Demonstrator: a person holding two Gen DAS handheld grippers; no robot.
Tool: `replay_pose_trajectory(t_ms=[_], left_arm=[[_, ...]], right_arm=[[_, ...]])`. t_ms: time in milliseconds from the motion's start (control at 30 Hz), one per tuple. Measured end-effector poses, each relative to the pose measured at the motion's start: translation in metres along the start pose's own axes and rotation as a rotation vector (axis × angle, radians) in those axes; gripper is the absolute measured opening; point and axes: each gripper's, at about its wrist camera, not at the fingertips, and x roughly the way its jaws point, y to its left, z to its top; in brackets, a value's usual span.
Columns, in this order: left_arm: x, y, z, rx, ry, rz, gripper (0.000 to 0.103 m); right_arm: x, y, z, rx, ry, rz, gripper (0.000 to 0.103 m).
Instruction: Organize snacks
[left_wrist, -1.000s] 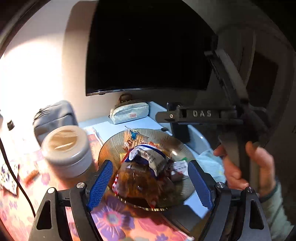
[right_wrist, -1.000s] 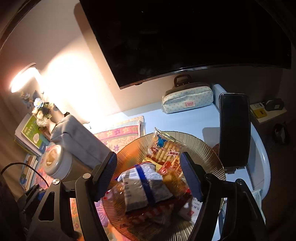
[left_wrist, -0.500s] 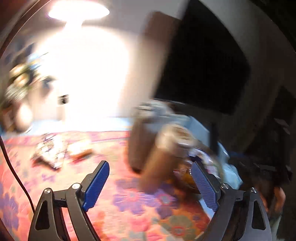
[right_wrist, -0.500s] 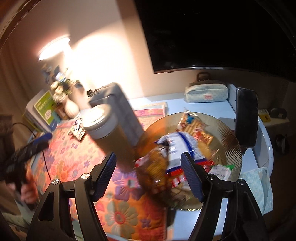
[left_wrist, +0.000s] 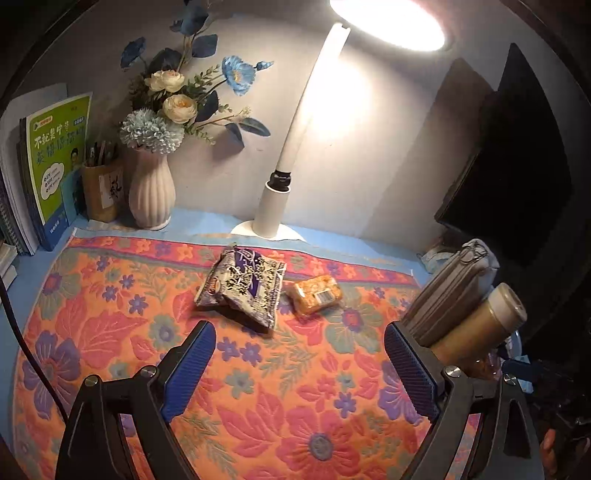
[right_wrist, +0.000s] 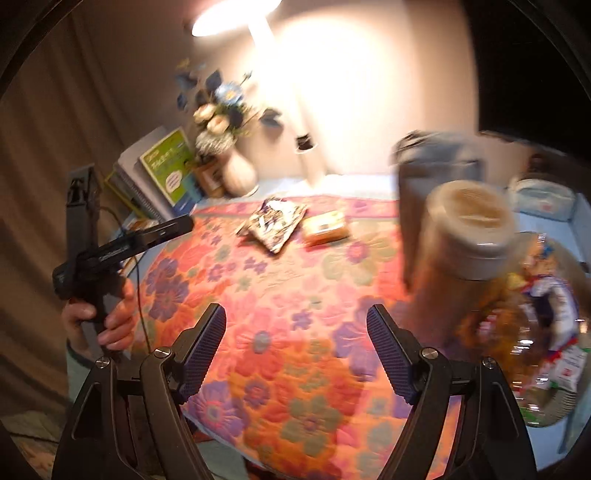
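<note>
**Two snack packs on the flowered cloth, both grippers empty**

The left gripper (left_wrist: 295, 373) hangs over the near part of the flowered cloth (left_wrist: 258, 387) that covers the counter, its blue fingers (left_wrist: 188, 369) wide apart with only cloth between them. The right gripper (right_wrist: 295, 354) is also over the cloth; its jaws are opening and nothing is between them.

Toward the back edge of the cloth lies a purple-and-white snack bag (left_wrist: 242, 290), flat and slightly crumpled. Just beside it on the right is a small orange snack pack (left_wrist: 316, 293); whether the two touch cannot be told. In front of the back wall behind them stand a white lamp (left_wrist: 275, 212), and farther left a ribbed vase of flowers (left_wrist: 151, 192), a pen cup (left_wrist: 101, 194) and a green book (left_wrist: 55, 162).

At the right edge of the cloth stand a grey pouch (left_wrist: 443, 295) and a lidded jar (left_wrist: 480, 325). The right wrist view, blurred, shows a glass plate of wrapped snacks (right_wrist: 535, 332) at the counter's right end, and a hand (right_wrist: 107, 317) gripping the left gripper's handle.
</note>
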Motion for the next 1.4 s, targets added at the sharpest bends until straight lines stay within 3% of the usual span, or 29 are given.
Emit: replay_pose_trajectory(t_ms=[200,400,600,900,1067,1200,1233,1400], left_arm=[[0.053,0.044,0.019,0.010,0.050,-0.006,0.092],[0.107,0.072,0.038,0.002,0.077,-0.051,0.092],[0.156,0.082,0.043,-0.004,0.127,-0.066,0.092],[0.195,0.091,0.033,0.004,0.164,-0.060,0.092],[0.204,0.091,0.027,0.025,0.179,-0.055,0.084],[0.200,0.087,0.022,0.044,0.165,-0.068,0.069],[0.200,0.085,0.020,0.057,0.163,-0.067,0.061],[0.196,0.081,0.019,0.079,0.142,-0.074,0.054]], right_arm=[[0.087,0.017,0.014,0.073,0.082,-0.052,0.079],[0.155,-0.015,0.044,0.225,0.107,-0.114,0.079],[0.196,-0.048,0.059,0.377,0.109,-0.151,0.079],[0.232,-0.066,0.073,0.537,0.061,-0.113,0.079],[0.244,-0.062,0.082,0.535,0.011,-0.158,0.082],[0.251,-0.061,0.083,0.516,-0.057,-0.196,0.085],[0.251,-0.060,0.082,0.507,-0.078,-0.208,0.085],[0.261,-0.051,0.086,0.416,-0.127,-0.295,0.085]])
